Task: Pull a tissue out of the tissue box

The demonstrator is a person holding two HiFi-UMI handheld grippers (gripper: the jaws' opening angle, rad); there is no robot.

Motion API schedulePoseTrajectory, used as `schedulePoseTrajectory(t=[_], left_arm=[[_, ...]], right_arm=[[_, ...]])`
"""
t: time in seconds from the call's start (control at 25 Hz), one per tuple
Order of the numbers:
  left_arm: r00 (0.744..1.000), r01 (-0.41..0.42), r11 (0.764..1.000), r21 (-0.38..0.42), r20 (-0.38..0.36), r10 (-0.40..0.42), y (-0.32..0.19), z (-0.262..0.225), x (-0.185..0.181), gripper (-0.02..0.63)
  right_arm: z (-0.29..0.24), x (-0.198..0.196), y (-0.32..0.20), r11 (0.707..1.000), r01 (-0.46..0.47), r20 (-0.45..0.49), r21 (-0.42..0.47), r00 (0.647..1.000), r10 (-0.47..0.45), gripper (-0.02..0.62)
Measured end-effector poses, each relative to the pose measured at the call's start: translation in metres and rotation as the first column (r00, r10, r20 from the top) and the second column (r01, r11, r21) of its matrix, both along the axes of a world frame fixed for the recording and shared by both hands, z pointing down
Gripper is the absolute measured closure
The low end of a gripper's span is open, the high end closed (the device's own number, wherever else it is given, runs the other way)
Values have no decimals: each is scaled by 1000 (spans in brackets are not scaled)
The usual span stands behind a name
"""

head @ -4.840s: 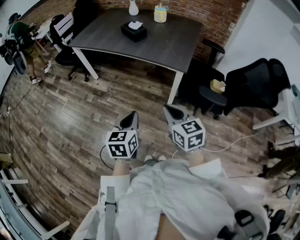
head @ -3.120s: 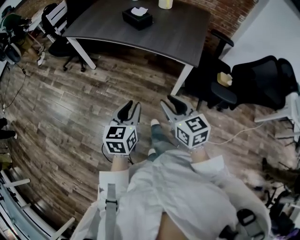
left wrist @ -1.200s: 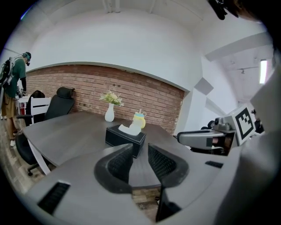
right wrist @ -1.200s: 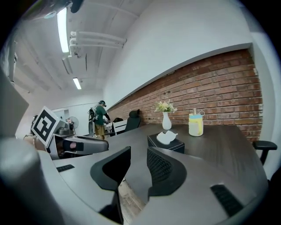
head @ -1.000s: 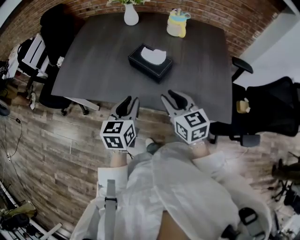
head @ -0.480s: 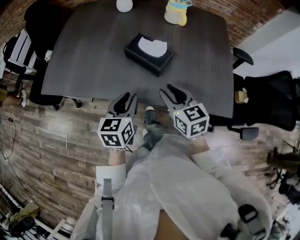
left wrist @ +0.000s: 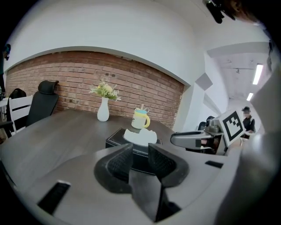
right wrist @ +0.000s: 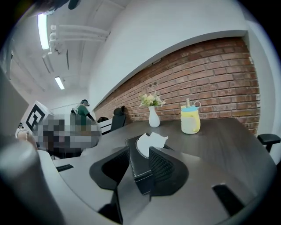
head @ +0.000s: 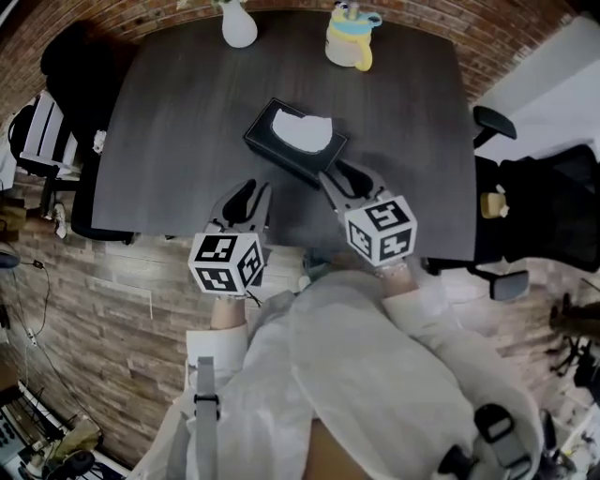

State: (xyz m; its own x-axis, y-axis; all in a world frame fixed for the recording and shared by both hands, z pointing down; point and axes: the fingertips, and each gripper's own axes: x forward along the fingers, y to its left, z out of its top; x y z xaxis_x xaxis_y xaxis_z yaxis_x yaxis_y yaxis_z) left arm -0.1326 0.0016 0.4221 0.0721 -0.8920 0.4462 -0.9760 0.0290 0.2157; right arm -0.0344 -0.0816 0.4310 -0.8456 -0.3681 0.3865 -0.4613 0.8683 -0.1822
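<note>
A black tissue box (head: 281,150) lies on the dark grey table (head: 187,112), with a white tissue (head: 302,130) sticking out of its top slot. My left gripper (head: 243,200) hovers over the table's near edge, left of the box and short of it, jaws open and empty. My right gripper (head: 343,181) is just in front of the box's near right corner, its jaws opening with nothing pressed between them. In the left gripper view the box (left wrist: 115,139) and tissue (left wrist: 140,135) sit beyond my left gripper (left wrist: 140,152). In the right gripper view the box (right wrist: 137,169) shows through the gap of my right gripper (right wrist: 139,154), under its tissue (right wrist: 150,143).
A white vase (head: 239,28) with flowers and a yellow mug (head: 349,42) stand at the table's far edge. Black office chairs (head: 539,202) are to the right, and other chairs (head: 42,141) to the left. A person (right wrist: 81,110) is far back in the room.
Both grippers have moved forward from the wooden floor to over the table's near edge, closing on the tissue box. The right gripper's jaws stand a little wider.
</note>
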Motion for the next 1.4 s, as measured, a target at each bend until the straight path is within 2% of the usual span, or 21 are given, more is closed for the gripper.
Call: schedulePoseTrajectory(t=[0.28,0.76,1.0,1.24,1.4], left_arm=[[999,-42,999,3,18,42,-54,-7,-8,515],[979,-191,981,-22,65,192,-103,-1,3,515],[953,-295,954,-51,54,298,-108,6,0,515],[930,-363,930,-57,44,366,-114,11,-8,515],[899,-433,899,-63,40,436,-120,13,-5,515]], right_arm=[[-4,3,-47,999,-37,-5,1,999,37,479],[13,7,-56,994,-102,-11,-50,995,101,476],[18,3,-54,979,-191,-29,-71,981,190,474],[23,5,-48,961,-265,-53,-77,964,261,474],[24,8,-45,951,-301,-68,-75,953,296,472]])
